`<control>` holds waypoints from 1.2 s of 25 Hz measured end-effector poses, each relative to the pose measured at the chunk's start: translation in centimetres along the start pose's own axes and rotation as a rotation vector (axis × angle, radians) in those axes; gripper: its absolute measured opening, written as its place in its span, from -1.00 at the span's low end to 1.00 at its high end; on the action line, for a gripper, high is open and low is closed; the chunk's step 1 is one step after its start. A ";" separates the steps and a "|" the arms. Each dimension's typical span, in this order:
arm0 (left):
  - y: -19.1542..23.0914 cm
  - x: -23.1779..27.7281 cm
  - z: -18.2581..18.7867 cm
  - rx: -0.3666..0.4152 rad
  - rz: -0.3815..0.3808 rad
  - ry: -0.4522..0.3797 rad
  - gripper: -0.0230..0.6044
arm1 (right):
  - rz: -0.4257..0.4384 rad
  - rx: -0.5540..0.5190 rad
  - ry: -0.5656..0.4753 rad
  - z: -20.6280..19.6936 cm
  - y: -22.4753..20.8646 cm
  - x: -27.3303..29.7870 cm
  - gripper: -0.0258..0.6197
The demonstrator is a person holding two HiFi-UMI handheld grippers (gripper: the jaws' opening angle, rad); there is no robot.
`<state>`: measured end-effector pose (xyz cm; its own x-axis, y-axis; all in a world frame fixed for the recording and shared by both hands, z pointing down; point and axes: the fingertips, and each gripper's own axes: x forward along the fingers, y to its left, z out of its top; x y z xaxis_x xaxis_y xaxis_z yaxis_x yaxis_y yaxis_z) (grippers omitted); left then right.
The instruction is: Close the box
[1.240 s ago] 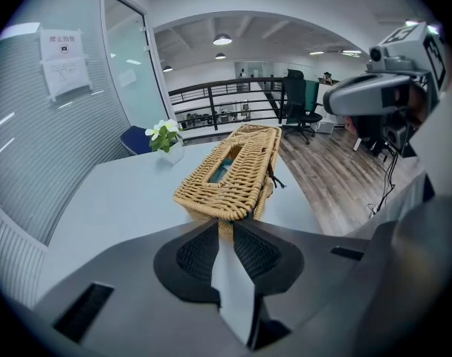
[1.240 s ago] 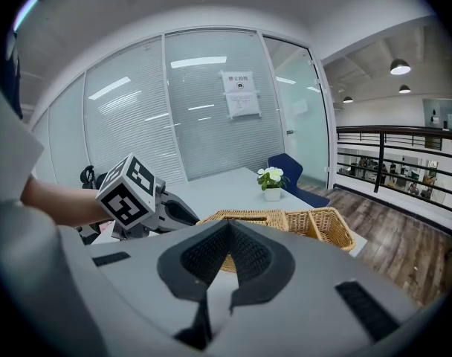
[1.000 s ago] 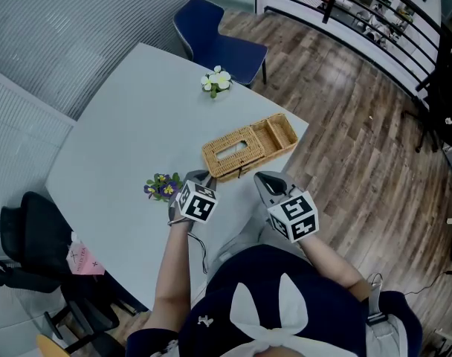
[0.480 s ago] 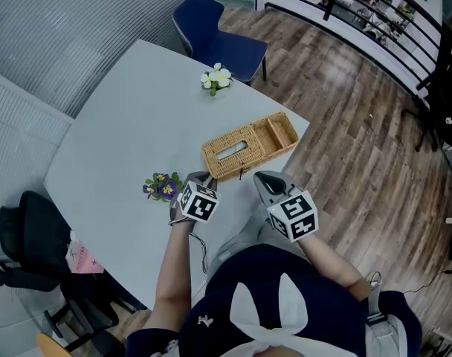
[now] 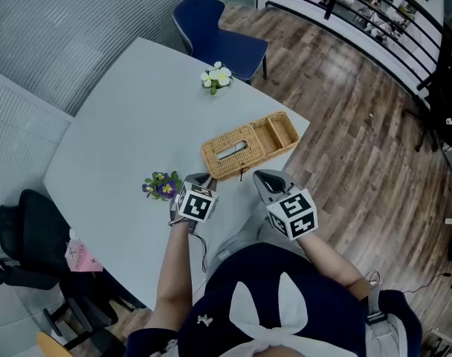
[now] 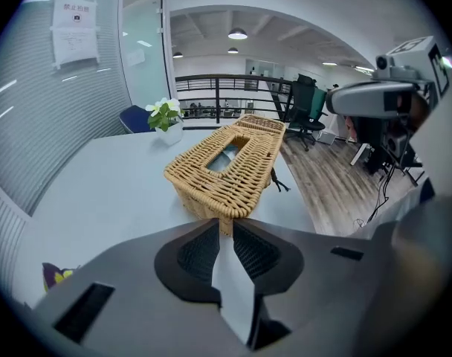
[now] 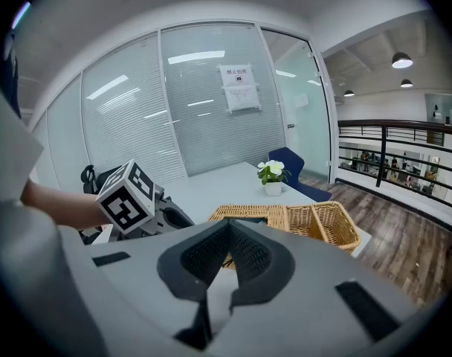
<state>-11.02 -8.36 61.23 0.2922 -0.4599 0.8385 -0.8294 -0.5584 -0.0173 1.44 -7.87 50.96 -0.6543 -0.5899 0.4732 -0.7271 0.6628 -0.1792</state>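
Observation:
A woven wicker box (image 5: 244, 146) lies near the table's right edge; its slotted part (image 5: 232, 150) and its open basket-like part (image 5: 279, 132) sit side by side. The left gripper view has the box (image 6: 227, 166) just ahead of my left gripper (image 6: 226, 225), a short gap away. My left gripper (image 5: 200, 177) hovers at the box's near left, jaws nearly together with only a thin slit and nothing in it. Near the box's front right corner my right gripper (image 5: 265, 178) is shut and empty. The right gripper view shows the box (image 7: 304, 222) beyond the right gripper (image 7: 230, 225).
A white-flower pot (image 5: 217, 80) stands at the table's far side, and a purple flower bunch (image 5: 161, 186) lies left of my left gripper. A blue chair (image 5: 220, 42) sits beyond the table (image 5: 129, 125). A small black cord (image 6: 279, 183) lies by the box.

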 end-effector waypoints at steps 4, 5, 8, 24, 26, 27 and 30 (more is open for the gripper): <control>0.0 0.1 -0.1 -0.045 -0.004 -0.025 -0.70 | 0.001 -0.001 0.004 0.0 -0.2 0.1 -0.91; 0.0 0.0 0.0 -0.059 -0.007 -0.034 -0.70 | 0.001 -0.001 0.005 0.0 -0.2 0.1 -0.91; -0.3 -0.4 -0.1 -0.122 -0.018 -0.049 -0.70 | 0.003 -0.001 0.006 0.0 -0.2 0.0 -0.91; -2.6 -4.5 3.5 -0.145 0.049 -0.238 -0.81 | 0.022 -0.008 -0.014 0.5 0.6 -0.5 -0.91; -2.7 -5.3 4.0 -0.159 0.057 -0.269 -0.83 | 0.026 -0.013 -0.020 0.5 0.8 -0.6 -0.91; -2.7 -5.7 4.4 -0.173 0.057 -0.286 -0.84 | 0.028 -0.015 -0.022 0.5 0.9 -0.7 -0.91; -2.8 -6.8 5.3 -0.221 0.056 -0.343 -0.84 | 0.032 -0.015 -0.029 0.7 1.1 -0.8 -0.91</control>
<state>-8.16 -7.35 52.68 0.3547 -0.7096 0.6088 -0.9198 -0.3815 0.0913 1.06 -7.01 49.74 -0.6828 -0.5813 0.4425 -0.7028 0.6882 -0.1802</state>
